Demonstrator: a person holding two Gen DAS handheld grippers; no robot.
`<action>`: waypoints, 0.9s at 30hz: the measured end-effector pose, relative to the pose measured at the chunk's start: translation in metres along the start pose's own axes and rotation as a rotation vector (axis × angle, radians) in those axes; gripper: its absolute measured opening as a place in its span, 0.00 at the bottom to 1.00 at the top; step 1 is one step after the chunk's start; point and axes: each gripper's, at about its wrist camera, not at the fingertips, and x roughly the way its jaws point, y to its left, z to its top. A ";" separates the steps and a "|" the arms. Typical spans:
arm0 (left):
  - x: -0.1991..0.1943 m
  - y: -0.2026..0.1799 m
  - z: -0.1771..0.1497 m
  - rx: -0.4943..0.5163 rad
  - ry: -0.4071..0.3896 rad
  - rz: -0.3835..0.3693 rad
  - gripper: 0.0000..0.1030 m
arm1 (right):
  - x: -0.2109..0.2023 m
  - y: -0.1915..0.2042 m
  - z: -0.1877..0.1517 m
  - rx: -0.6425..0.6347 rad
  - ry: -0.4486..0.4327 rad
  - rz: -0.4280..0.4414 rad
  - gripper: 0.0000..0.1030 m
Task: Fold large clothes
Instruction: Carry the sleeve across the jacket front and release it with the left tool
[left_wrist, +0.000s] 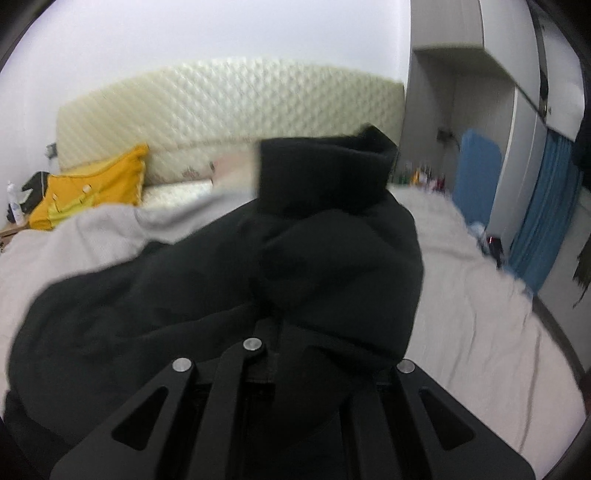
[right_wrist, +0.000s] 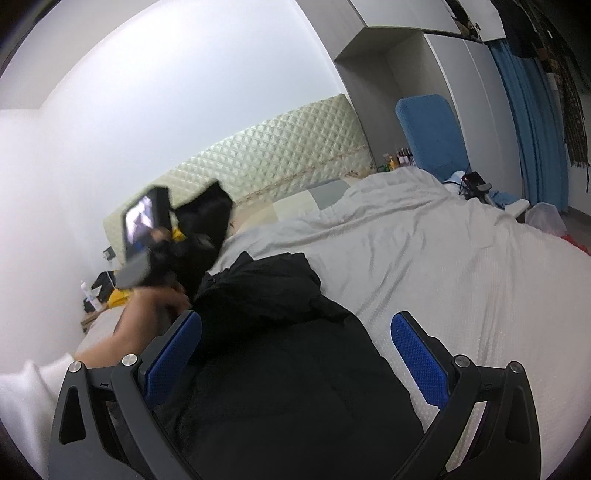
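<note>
Black garment (left_wrist: 229, 288) bunches over the left gripper (left_wrist: 271, 334), its jaws pinched on a fold. Right gripper (right_wrist: 295, 354) hovers wide above the cloth on the bed (right_wrist: 461, 266). Carry the fold toward twelve o'clock, keeping it taut.

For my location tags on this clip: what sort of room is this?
Most likely a home bedroom. A wide bed under a pale grey cover fills the view, with a quilted cream headboard against the wall, a yellow pillow beside it, and tall grey wardrobe units at the side.
</note>
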 end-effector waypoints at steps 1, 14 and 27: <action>0.008 -0.002 -0.006 0.004 0.017 -0.002 0.05 | 0.002 0.000 0.000 -0.001 0.002 -0.001 1.00; 0.040 -0.021 -0.024 0.067 0.140 -0.050 0.07 | 0.020 0.002 -0.004 -0.013 0.026 -0.032 1.00; -0.023 -0.006 -0.027 0.077 0.097 -0.127 0.79 | 0.021 0.035 0.010 -0.112 -0.002 -0.002 1.00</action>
